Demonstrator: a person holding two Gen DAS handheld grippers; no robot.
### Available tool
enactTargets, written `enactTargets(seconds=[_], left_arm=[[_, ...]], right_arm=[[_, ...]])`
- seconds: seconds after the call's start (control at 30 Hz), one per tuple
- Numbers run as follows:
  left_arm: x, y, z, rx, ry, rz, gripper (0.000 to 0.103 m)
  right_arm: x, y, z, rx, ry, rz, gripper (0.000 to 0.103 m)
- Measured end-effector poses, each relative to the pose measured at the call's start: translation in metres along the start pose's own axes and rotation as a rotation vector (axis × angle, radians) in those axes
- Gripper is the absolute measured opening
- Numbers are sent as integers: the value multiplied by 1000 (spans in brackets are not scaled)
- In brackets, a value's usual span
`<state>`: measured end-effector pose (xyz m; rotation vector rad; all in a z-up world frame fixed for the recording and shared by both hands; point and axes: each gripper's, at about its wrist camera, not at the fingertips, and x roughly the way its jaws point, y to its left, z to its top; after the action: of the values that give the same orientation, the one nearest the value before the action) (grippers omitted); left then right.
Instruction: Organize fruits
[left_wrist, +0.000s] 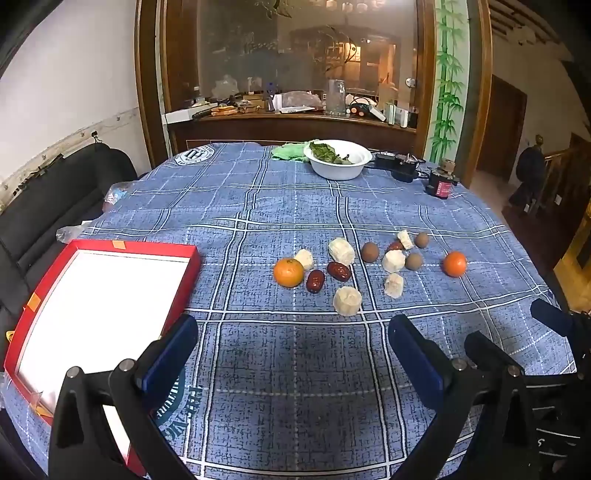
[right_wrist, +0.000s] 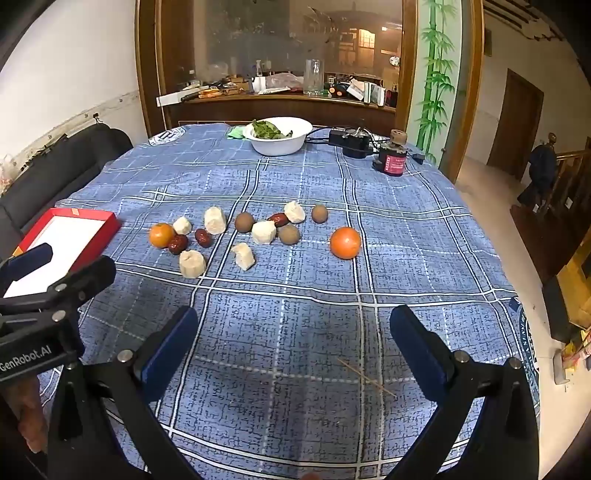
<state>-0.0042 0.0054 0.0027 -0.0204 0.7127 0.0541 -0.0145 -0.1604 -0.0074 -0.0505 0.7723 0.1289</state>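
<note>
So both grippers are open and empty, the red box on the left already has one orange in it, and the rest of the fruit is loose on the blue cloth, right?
Not quite. The red box holds no orange; the left wrist view shows only its bare white inside. Both oranges lie on the blue cloth with the other fruit. The left gripper and right gripper are open and empty, as you said.

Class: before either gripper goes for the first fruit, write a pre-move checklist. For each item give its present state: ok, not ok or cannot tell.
1. Left gripper open, holding nothing: ok.
2. Right gripper open, holding nothing: ok.
3. Red box open, white floor bare: ok.
4. Fruits loose on the tablecloth, none in the box: ok.
5. Right-hand orange stands apart from the cluster: ok.
6. Left-hand orange free of the red date beside it: cannot tell.
</note>
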Motion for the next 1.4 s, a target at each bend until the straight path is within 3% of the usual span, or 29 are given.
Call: enactTargets(seconds=[1.4], left_arm=[[3,4,-4,-25,19,-4,103]], right_arm=[[0,5,1,14,-2,43,103]])
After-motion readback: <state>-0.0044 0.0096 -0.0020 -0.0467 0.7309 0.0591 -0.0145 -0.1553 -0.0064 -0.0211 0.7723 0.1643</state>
